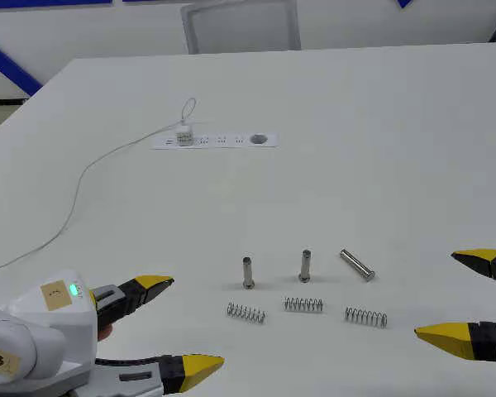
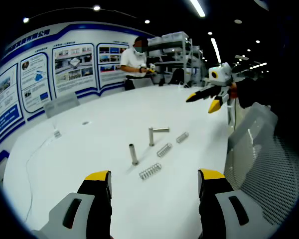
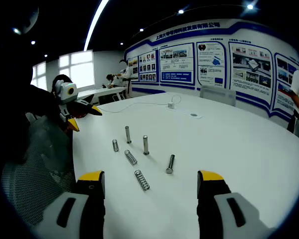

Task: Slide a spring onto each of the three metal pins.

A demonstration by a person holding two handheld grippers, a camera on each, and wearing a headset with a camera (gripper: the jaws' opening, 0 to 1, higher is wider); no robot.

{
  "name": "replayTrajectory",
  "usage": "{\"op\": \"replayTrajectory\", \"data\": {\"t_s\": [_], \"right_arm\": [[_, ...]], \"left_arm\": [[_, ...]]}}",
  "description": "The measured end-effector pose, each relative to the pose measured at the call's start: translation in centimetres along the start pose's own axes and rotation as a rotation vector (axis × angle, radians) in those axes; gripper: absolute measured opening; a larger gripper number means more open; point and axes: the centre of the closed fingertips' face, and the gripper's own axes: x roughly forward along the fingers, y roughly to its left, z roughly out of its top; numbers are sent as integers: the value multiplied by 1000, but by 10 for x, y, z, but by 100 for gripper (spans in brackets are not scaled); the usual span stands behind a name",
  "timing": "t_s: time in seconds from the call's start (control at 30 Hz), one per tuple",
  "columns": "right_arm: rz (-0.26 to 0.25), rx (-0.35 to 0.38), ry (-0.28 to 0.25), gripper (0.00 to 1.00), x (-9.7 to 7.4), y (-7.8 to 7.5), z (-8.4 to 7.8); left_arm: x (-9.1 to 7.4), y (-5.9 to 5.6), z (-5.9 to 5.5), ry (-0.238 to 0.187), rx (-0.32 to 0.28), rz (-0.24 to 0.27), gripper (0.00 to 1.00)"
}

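We judge the task unstarted: the left tongs [image 1: 195,321] and right tongs [image 1: 436,293] stand spread and empty at the head view's lower corners. At lower centre of the counter [image 1: 355,165] the left pin [image 1: 248,272] and middle pin [image 1: 305,265] stand upright. The right pin [image 1: 357,265] lies flat, its axis running upper left to lower right, and three springs [image 1: 303,305] lie roughly left-to-right just below. The next move calls for pinching one spring and aligning its bore with a pin's axis.

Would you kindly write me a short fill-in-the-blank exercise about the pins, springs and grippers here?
1. In the head view, the left pin and middle pin stand ___.
2. The right pin lies on its ___.
3. Nearer the person than the pins lie ___ loose springs.
4. The left gripper and right gripper both have jaws ___.
Missing words: upright; side; three; open.
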Motion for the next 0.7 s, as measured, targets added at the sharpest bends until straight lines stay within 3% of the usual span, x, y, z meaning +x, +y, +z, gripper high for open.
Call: {"op": "replayTrajectory", "data": {"t_s": [0.47,0.7], "right_arm": [[-7,-10,13,75,6,-10,8],[-4,-31,37,73,22,-19,19]], "left_arm": [[-2,2,1,-6,-4,19,72],[-3,4,1,-7,-4,28,71]]}}
